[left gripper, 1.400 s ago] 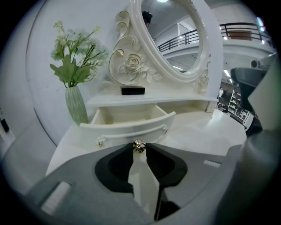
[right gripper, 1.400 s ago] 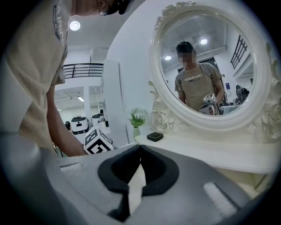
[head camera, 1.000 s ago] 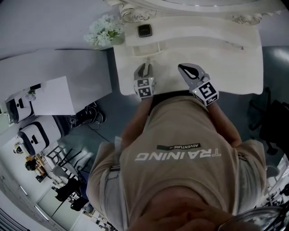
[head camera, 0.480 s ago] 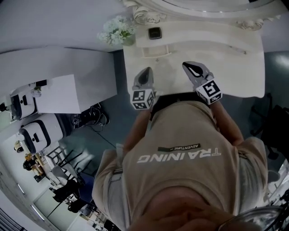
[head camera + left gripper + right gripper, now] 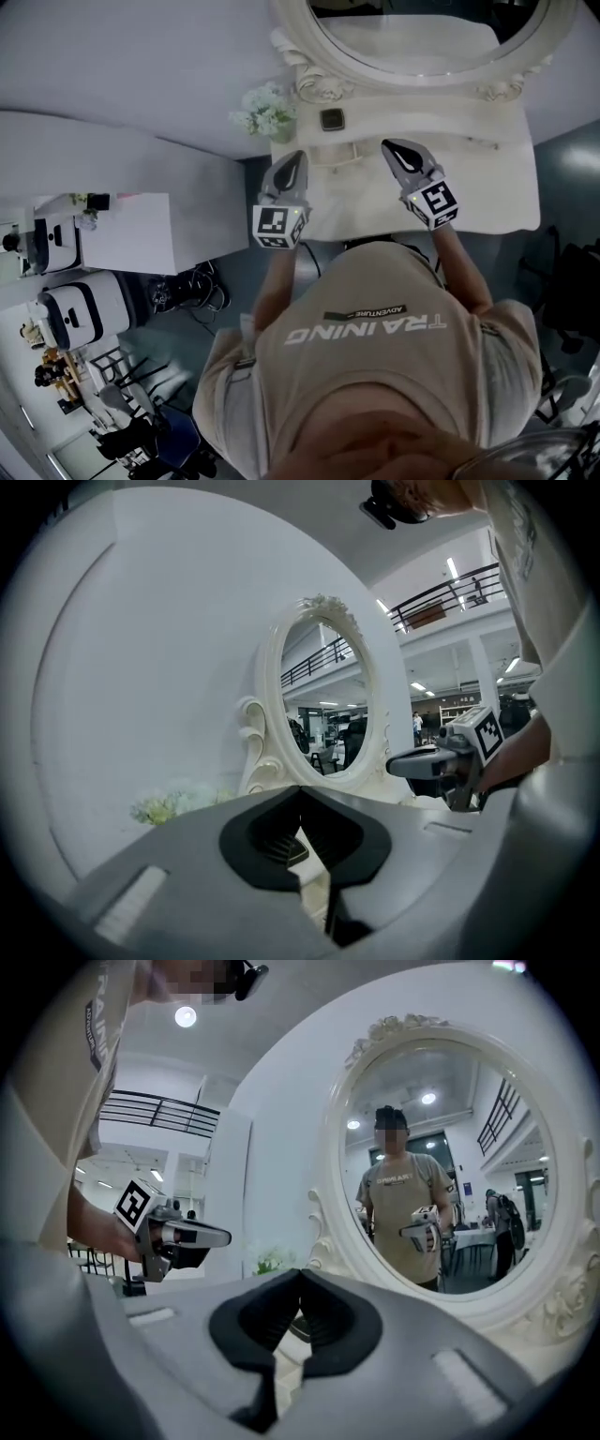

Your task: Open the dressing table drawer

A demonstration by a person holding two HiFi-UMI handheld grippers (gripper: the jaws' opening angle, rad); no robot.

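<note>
The white dressing table (image 5: 487, 187) stands against the wall under an oval mirror (image 5: 422, 37). A small drawer-like panel (image 5: 336, 152) shows in its raised back shelf; I cannot make out any front drawer from above. My left gripper (image 5: 293, 159) hovers over the table's left part, jaws shut and empty. My right gripper (image 5: 392, 147) hovers over the middle, also shut and empty. In the left gripper view the left gripper (image 5: 300, 789) points past the mirror frame (image 5: 274, 714), with the right one (image 5: 422, 761) beside it. In the right gripper view the right gripper (image 5: 300, 1272) faces the mirror (image 5: 441, 1166).
A bunch of pale flowers (image 5: 265, 111) sits at the table's back left corner, with a small dark square object (image 5: 331, 119) next to it. A white desk (image 5: 122, 232) with white machines (image 5: 70, 314) stands at the left. Cables (image 5: 187, 292) lie on the floor.
The view has tipped up, so the mirror now shows and the table sits lower in frame. Both grippers have lifted toward the table's back shelf, and the left one has swung outward.
</note>
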